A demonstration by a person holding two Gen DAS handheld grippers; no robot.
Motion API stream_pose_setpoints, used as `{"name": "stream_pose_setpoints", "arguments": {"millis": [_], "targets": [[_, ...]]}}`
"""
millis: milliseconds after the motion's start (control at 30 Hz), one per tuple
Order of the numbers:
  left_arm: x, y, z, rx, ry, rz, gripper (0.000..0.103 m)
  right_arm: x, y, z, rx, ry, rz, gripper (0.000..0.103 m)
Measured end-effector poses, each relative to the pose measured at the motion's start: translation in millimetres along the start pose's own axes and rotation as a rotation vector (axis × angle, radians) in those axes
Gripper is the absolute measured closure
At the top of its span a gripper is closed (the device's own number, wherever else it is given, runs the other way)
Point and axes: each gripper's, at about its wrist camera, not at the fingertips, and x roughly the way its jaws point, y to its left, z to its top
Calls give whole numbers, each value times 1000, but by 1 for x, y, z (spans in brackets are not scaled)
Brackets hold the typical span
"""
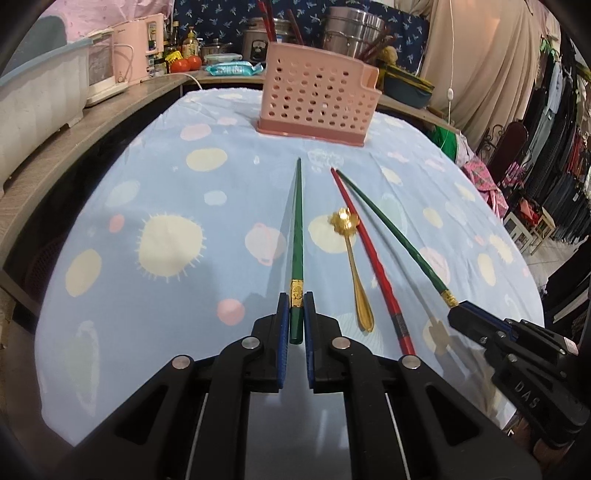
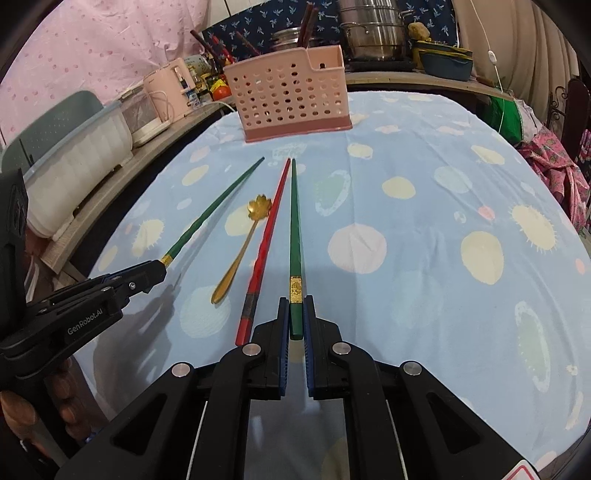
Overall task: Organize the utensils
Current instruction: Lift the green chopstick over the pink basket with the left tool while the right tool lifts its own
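My left gripper (image 1: 296, 308) is shut on the thick end of a green chopstick (image 1: 297, 236) that points toward the pink perforated utensil basket (image 1: 317, 96). My right gripper (image 2: 296, 312) is shut on the thick end of a second green chopstick (image 2: 294, 229). Between the two lie a red chopstick (image 1: 369, 254) and a gold flower-bowled spoon (image 1: 354, 266) on the blue spotted cloth. The right gripper shows in the left wrist view (image 1: 456, 308); the left gripper shows in the right wrist view (image 2: 160, 267). The red chopstick (image 2: 266, 243) and spoon (image 2: 240, 251) lie flat.
The table cloth (image 1: 166, 240) covers a rounded table. A wooden counter (image 1: 55, 147) along the left holds a plastic bin (image 1: 37, 96), a pink appliance (image 1: 136, 48), bottles and tomatoes. Steel pots (image 2: 373, 29) stand behind the basket. Clothes hang at the right (image 1: 561, 147).
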Motion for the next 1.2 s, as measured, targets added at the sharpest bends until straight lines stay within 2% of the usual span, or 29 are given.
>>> {"name": "stream_pose_setpoints", "arguments": {"millis": [267, 600, 867, 1200], "targets": [[-28, 6, 25, -22, -83, -3, 96, -35, -7, 29, 21, -114, 2, 96], [-60, 11, 83, -23, -212, 4, 96, -80, -23, 98, 40, -306, 15, 96], [-76, 13, 132, -36, -301, -14, 96, -93, -34, 150, 53, -404, 38, 96], [-91, 2, 205, -1, -424, -16, 96, -93, -26, 214, 35, -493, 86, 96]]}}
